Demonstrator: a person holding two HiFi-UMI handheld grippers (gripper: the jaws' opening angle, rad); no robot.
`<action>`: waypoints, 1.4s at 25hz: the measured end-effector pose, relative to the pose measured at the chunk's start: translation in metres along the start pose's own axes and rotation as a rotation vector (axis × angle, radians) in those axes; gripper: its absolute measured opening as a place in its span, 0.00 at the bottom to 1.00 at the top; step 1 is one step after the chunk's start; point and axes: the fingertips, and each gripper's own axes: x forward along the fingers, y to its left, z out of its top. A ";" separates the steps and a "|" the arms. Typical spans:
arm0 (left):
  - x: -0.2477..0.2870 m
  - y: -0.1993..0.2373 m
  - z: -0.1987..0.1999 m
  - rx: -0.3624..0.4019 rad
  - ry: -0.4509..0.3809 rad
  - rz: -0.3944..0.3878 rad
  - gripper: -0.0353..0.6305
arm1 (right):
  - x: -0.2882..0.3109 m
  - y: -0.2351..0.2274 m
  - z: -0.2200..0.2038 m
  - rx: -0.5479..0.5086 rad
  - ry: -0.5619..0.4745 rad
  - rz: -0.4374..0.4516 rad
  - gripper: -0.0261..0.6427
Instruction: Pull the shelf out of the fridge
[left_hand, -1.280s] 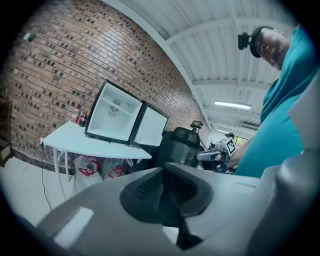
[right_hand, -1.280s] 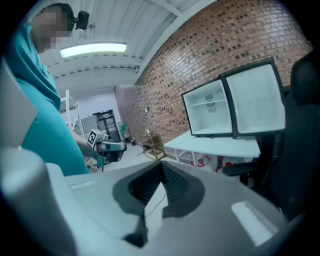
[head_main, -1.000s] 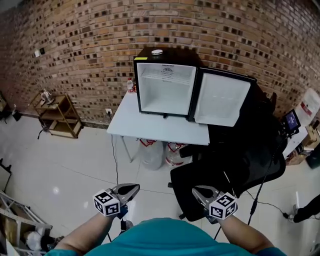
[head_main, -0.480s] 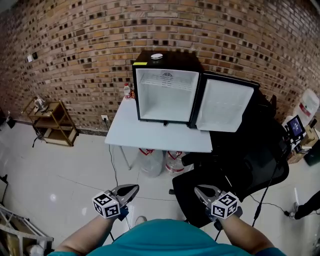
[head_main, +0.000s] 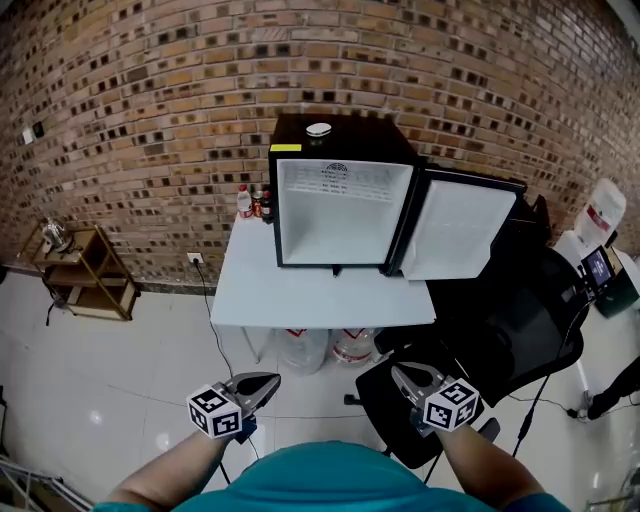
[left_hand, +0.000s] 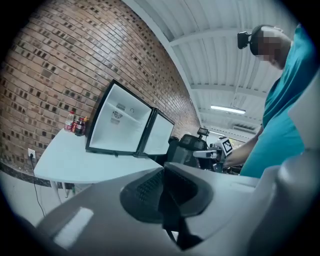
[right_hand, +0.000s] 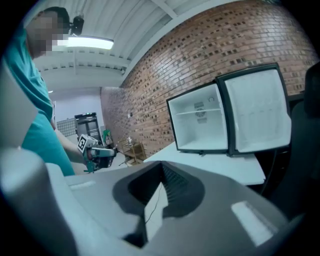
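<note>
facing open fridge (head_main: 340, 215) on white table (head_main: 320, 297), left gripper (head_main: 270, 379) and right gripper (head_main: 397, 369) fingers clenched, empty

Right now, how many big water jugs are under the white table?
2. One water jug stands on the floor under the middle of the table, the other just to its right. The tabletop covers their tops, so more could be hidden behind.

nothing can be read: the yellow sticker (head_main: 284, 147) and inner label (head_main: 335, 168) on the fridge (head_main: 345, 140) seem too small.
</note>
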 end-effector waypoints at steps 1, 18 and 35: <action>0.001 0.007 0.004 -0.002 -0.002 0.002 0.06 | 0.006 -0.003 0.004 0.004 -0.002 -0.004 0.04; 0.133 0.066 0.053 -0.060 -0.055 0.139 0.06 | 0.062 -0.142 0.040 -0.083 0.019 0.130 0.04; 0.241 0.182 0.175 -0.187 -0.189 0.014 0.07 | 0.153 -0.190 0.066 -0.047 0.016 0.050 0.04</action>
